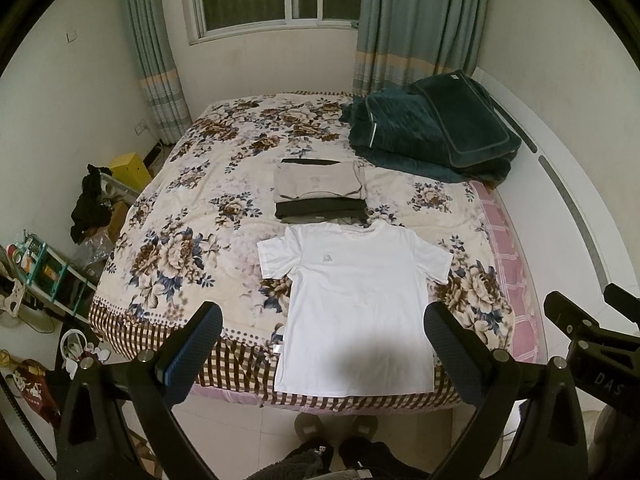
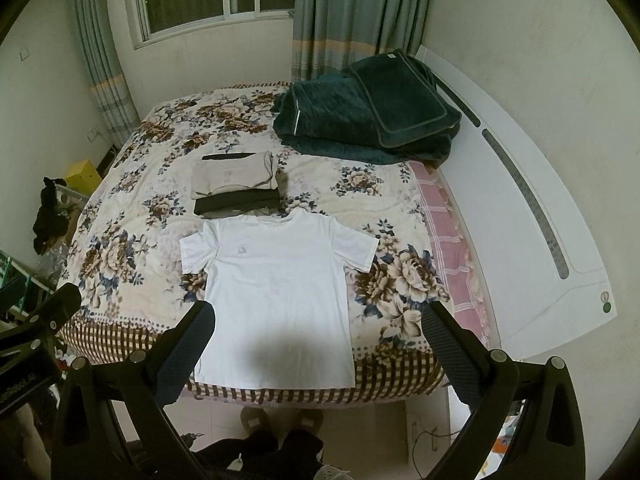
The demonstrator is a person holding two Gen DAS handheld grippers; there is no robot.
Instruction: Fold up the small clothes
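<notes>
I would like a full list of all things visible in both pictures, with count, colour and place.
Short-sleeved cotton T-shirt: one, white, spread flat at the bed's near edge.
Folded clothes stack: one, beige on black, beyond the shirt.
Plush blanket: one, dark green, far right corner.
Floral bedcover: one, cream and brown, covering the bed.
Curtains: two, grey-green, beside the window.
Slippers: two, grey, floor.
Left gripper: open, above the shirt.
Right gripper: open, above the shirt.

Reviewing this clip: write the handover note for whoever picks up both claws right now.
Left claw: open, empty, held above the bed's near edge.
Right claw: open, empty, likewise.
White T-shirt: spread flat, front up, hem at the near edge of the floral bedspread, sleeves out, unfolded.
Done: folded stack, beige on dark, lies just beyond the collar.
Left: fold the T-shirt, add it to the stack.
</notes>
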